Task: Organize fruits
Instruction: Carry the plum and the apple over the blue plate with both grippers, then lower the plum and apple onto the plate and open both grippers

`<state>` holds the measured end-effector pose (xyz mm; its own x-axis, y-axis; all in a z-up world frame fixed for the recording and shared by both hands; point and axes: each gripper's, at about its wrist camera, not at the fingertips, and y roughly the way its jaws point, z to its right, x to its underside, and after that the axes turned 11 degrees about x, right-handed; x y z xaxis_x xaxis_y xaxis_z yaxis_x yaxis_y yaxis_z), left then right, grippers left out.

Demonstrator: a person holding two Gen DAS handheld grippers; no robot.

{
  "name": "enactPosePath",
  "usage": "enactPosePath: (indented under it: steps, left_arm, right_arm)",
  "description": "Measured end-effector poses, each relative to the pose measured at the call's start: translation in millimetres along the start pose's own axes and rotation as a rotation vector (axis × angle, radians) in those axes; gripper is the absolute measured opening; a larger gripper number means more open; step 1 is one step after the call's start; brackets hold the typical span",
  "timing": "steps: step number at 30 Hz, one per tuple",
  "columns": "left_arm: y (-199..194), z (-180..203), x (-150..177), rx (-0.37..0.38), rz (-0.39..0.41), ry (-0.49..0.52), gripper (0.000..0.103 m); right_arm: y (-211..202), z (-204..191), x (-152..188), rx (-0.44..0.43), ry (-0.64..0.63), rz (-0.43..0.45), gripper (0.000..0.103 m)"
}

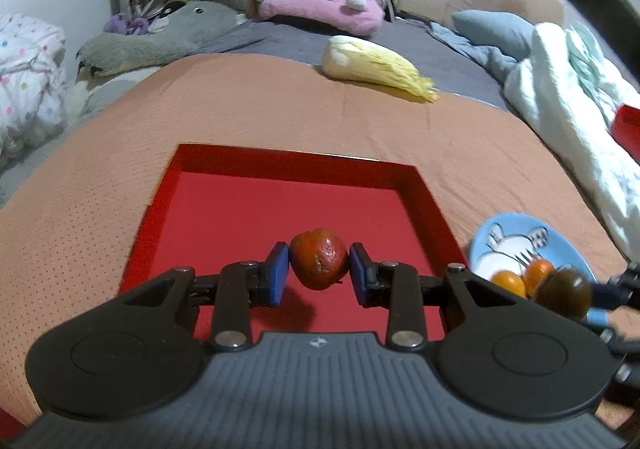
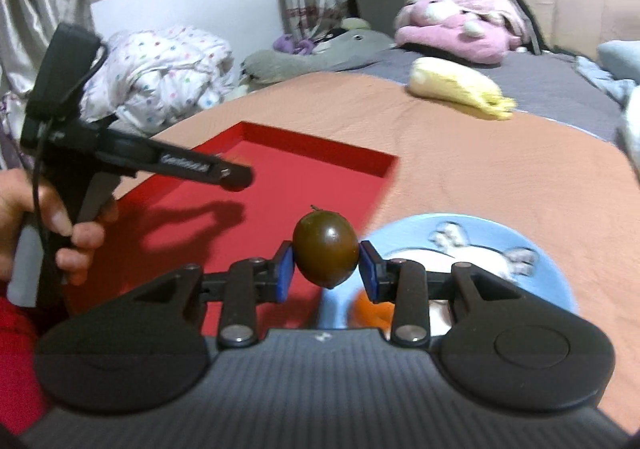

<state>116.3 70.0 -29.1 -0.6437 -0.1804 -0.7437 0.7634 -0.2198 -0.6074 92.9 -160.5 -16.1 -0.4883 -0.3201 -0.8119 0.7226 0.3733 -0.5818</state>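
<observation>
Left wrist view: two small fruits held over the tray

The left claw [image 1: 319, 271] is clamped on a wrinkled red fruit [image 1: 319, 264] above the near part of the red tray [image 1: 224, 161], which lies on the bed. The right claw [image 2: 326, 265] grips a dark green-brown tomato [image 2: 325, 249] between the tray and the blue plate [image 2: 552, 273]. Both fruits look light, soft-skinned and easily bruised, so gentle pressure across the widest middle suits them. An orange fruit [image 2: 370, 309] on the plate is blurred and half hidden by the right claw.
</observation>
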Motion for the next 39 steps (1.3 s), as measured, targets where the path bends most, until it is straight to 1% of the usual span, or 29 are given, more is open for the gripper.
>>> enactPosePath:
  steps: [4, 7, 11, 15, 18, 23, 29, 31, 33, 35, 36, 37, 38, 39]
  left_arm:
    - [-1.4, 16.6, 2.1, 0.038, 0.006, 0.016, 0.038]
    - [1.3, 30.4, 4.1, 0.059, -0.005, 0.035, 0.038]
    - [8.0, 51.4, 5.0, 0.101, -0.017, 0.052, 0.038]
    - [17.3, 81.9, 6.7, 0.159, -0.038, 0.089, 0.038]
    - [26.0, 107.7, 10.6, 0.208, -0.058, 0.132, 0.038]
    - [47.5, 139.0, 19.7, 0.248, -0.102, 0.171, 0.038]
    - [68.7, 160.2, 31.8, 0.271, -0.15, 0.213, 0.038]
    - [69.5, 161.2, 36.3, 0.26, -0.149, 0.227, 0.039]
    - [70.1, 160.9, 38.2, 0.276, -0.146, 0.228, 0.043]
    - [68.9, 160.2, 38.5, 0.276, -0.14, 0.227, 0.049]
    - [67.1, 159.6, 38.5, 0.28, -0.137, 0.225, 0.052]
    - [65.3, 158.0, 38.5, 0.286, -0.134, 0.222, 0.053]
    - [61.7, 156.0, 39.0, 0.292, -0.129, 0.219, 0.056]
    - [58.3, 154.3, 39.0, 0.298, -0.127, 0.215, 0.056]
  right_arm:
    - [-17.7, 29.2, 13.7, 0.067, 0.029, -0.004, 0.038]
    - [-24.6, 48.1, 26.0, 0.115, 0.053, -0.02, 0.038]
    - [-26.9, 66.0, 40.0, 0.163, 0.073, -0.04, 0.038]
    - [-22.0, 80.2, 45.2, 0.197, 0.101, -0.05, 0.038]
    - [-15.9, 87.9, 46.0, 0.212, 0.12, -0.053, 0.038]
    - [-1.0, 97.9, 45.6, 0.227, 0.153, -0.066, 0.038]
    - [16.5, 105.9, 43.4, 0.225, 0.176, -0.091, 0.038]
    - [22.9, 106.8, 42.1, 0.219, 0.185, -0.097, 0.038]
    - [28.3, 106.5, 41.3, 0.218, 0.186, -0.105, 0.039]
    - [33.2, 105.9, 41.1, 0.223, 0.191, -0.116, 0.039]
    - [34.6, 106.0, 41.3, 0.229, 0.194, -0.12, 0.041]
    - [34.4, 107.0, 41.6, 0.235, 0.199, -0.118, 0.056]
    - [33.3, 108.3, 41.6, 0.244, 0.205, -0.111, 0.064]
    - [31.0, 109.6, 41.4, 0.238, 0.215, -0.098, 0.065]
